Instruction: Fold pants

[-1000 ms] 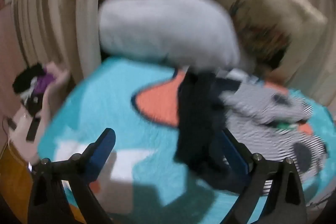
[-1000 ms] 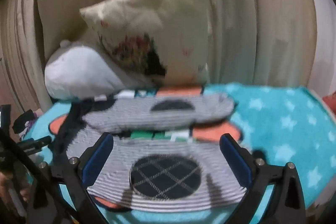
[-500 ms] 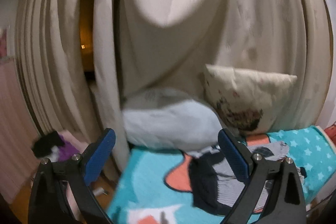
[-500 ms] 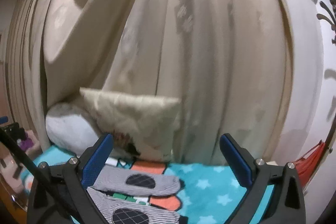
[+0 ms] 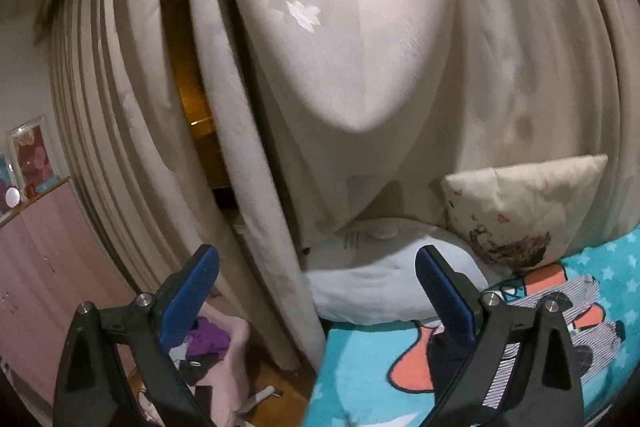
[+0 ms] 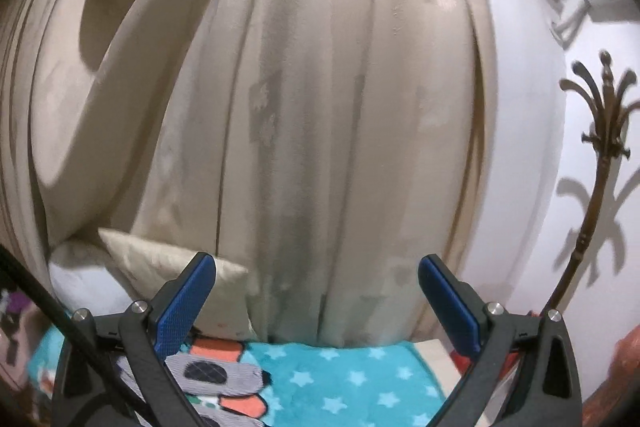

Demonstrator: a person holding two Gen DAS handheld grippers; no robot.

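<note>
Rising away from the bed (image 6: 352,371), both tools now face the cream curtain (image 6: 340,147) rather than the turquoise star blanket (image 6: 360,383) they looked down on a second ago. The striped grey pants (image 5: 560,311), with their dark checked knee patches, have slipped to the lower margin of each view and lie flat near the blanket's head edge, just below the white pillow (image 5: 372,287) and the printed cushion (image 5: 520,203). The left tool (image 5: 316,291) and the right tool (image 6: 316,299) are both spread wide and carry nothing, the dark waistband end that hung by the left one a second ago released. The legs appear laid side by side, suggesting one fold is finished or the hands are resetting for another.
</note>
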